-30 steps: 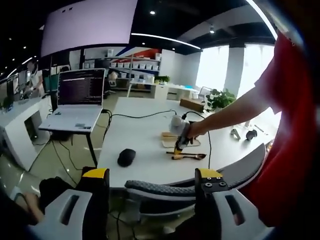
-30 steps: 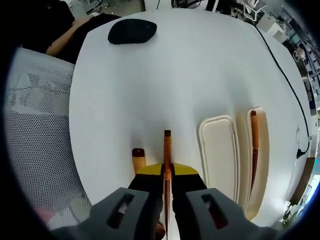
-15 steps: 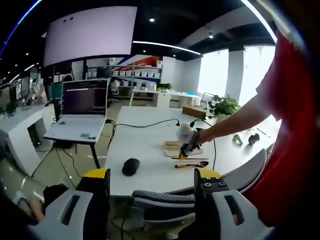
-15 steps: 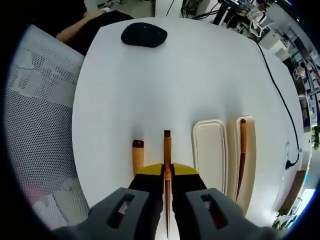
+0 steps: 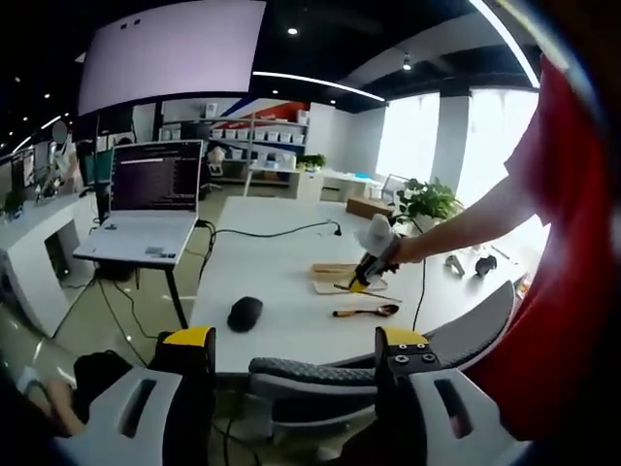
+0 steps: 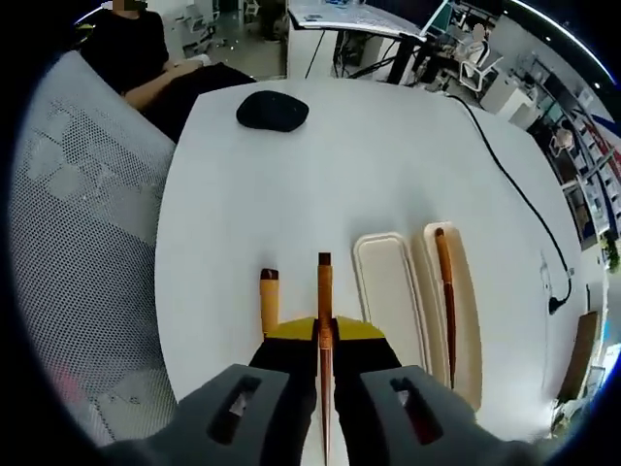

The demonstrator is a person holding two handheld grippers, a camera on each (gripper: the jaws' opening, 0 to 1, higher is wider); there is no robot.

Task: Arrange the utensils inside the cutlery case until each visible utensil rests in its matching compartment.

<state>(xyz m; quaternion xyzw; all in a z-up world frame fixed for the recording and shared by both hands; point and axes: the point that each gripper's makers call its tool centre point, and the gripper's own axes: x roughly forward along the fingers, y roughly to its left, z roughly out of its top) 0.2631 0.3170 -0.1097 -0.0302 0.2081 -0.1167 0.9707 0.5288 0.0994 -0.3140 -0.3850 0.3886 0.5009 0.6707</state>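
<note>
In the left gripper view the left gripper (image 5: pixel 296 364) hangs well back from the white tabletop (image 5: pixel 281 262), off its near edge above a grey mesh chair (image 5: pixel 320 374), and its jaws stand released, wide apart with nothing between them. On a side desk at the far left an open laptop (image 5: pixel 155 189) shows its lit screen, and further right a black mouse (image 5: pixel 245 313) lies on the tabletop near the near edge. To the right of the mouse a wooden spoon (image 5: pixel 366 312) lies flat on the tabletop, with the cutlery case (image 5: pixel 335 276) just beyond it, and the person's arm (image 5: pixel 466 218) reaches in from the right, carrying the right gripper (image 5: pixel 367 275) above the case. In the right gripper view, going left to right, the mesh chair back sits off the left edge of the tabletop, the mouse lies at the far side, and the spoon's handle end shows just left of the jaws, lying on the tabletop. The right gripper's jaws are clenched on a slim wooden chopstick (image 6: pixel 324 301), which points straight ahead between them, raised over the tabletop (how high it is I cannot tell). Just right of it lies the pale cutlery case, open, with its wide compartment bare and a second chopstick (image 6: pixel 445 291) resting lengthwise in the narrow compartment on the right side. A black cable (image 6: pixel 505 180) runs across the tabletop beyond the case to the right.
</note>
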